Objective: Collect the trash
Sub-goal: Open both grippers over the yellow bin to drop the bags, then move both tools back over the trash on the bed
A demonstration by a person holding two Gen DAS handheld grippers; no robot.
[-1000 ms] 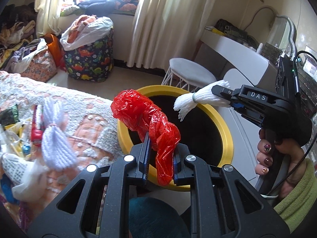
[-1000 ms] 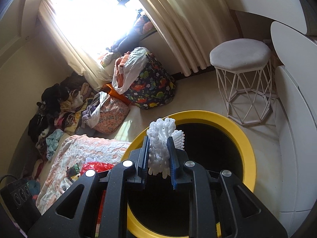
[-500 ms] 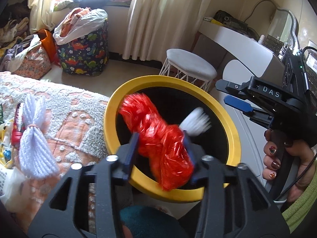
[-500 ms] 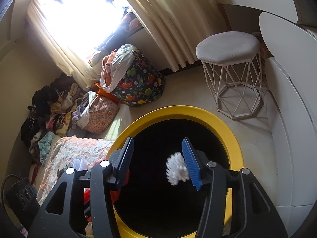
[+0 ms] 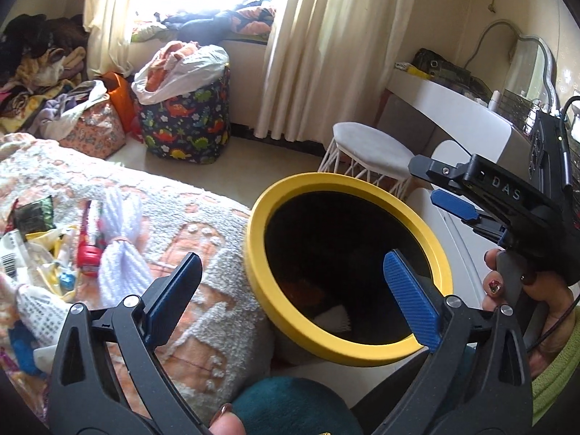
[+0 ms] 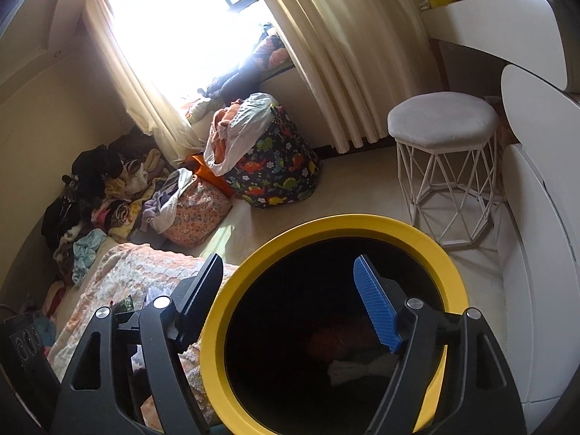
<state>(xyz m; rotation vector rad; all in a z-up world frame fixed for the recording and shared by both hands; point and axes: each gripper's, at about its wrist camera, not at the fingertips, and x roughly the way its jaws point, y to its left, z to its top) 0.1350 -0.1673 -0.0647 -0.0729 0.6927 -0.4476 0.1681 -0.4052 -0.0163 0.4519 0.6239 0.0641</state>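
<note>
A black bin with a yellow rim stands beside the bed. My left gripper hangs over its near edge, jaws opening wide with nothing between them. Deep inside lie a crumpled red plastic bag and a white yarn bundle. My right gripper is over the bin's far right side, held by a hand. In the right wrist view this right gripper is opening over the rim and is empty, with the red bag and white bundle below. More trash lies on the bed: a white tassel, a red item and wrappers.
The patterned bed blanket fills the left. A white wire-legged stool stands just behind the bin, and a white desk is to the right. A dinosaur-print bag and clothes piles sit under the window.
Both grippers went from shut to open. The red bag left my left gripper and the white bundle left my right one, and both dropped into the bin.
</note>
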